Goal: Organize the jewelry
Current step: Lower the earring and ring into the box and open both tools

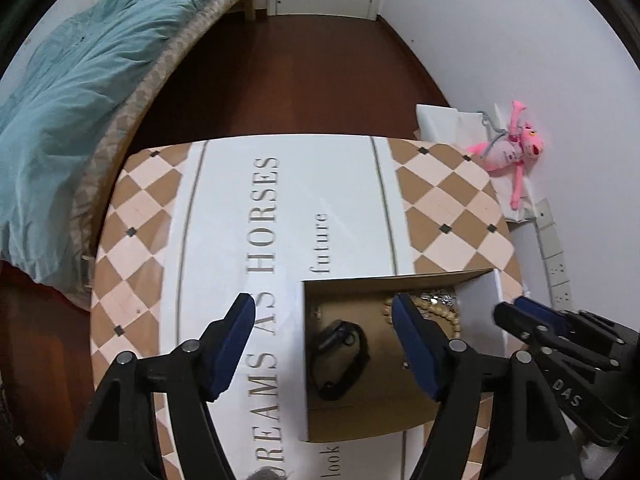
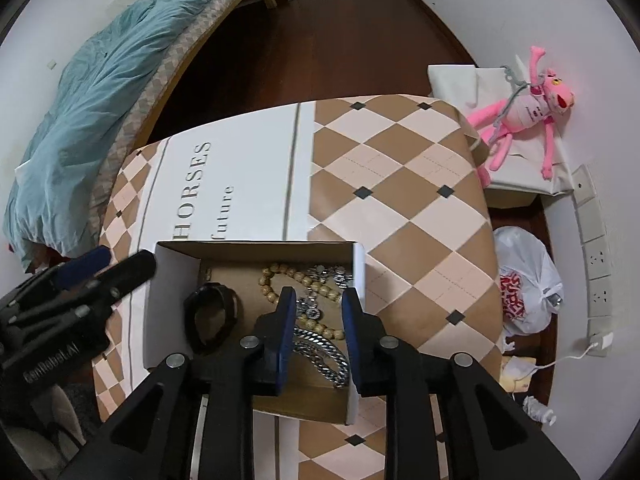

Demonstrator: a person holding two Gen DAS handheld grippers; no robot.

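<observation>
Jewelry sits in the open cardboard box [image 2: 356, 268] on the patterned tabletop [image 2: 400, 184]. In the right wrist view, the silver chain bracelet [image 2: 320, 354] lies at lower centre of the frame, directly between and below the blue pads of my right tool [image 2: 318, 334]. Its long axis runs diagonally, from upper left toward lower right, so roughly across the gap between the pads. The wooden bead bracelet [image 2: 280, 280] curls just above it, with a tangle of small silver pieces at its upper right; items overlap there and I cannot separate them. The black bangle [image 2: 212, 316] lies apart, at the left of the box floor.

Right tool: partly open, holding nothing; pads above the chain, contact not evident.

Left tool [image 1: 324, 342]: wide open, empty. In the left wrist view the black bangle [image 1: 340, 360] lies between its fingers, slightly right of centre.

Judgement: right hand is nearer the chain, left hand nearer the bangle. Next descent would call for rotating to cross the chain's axis.
</observation>
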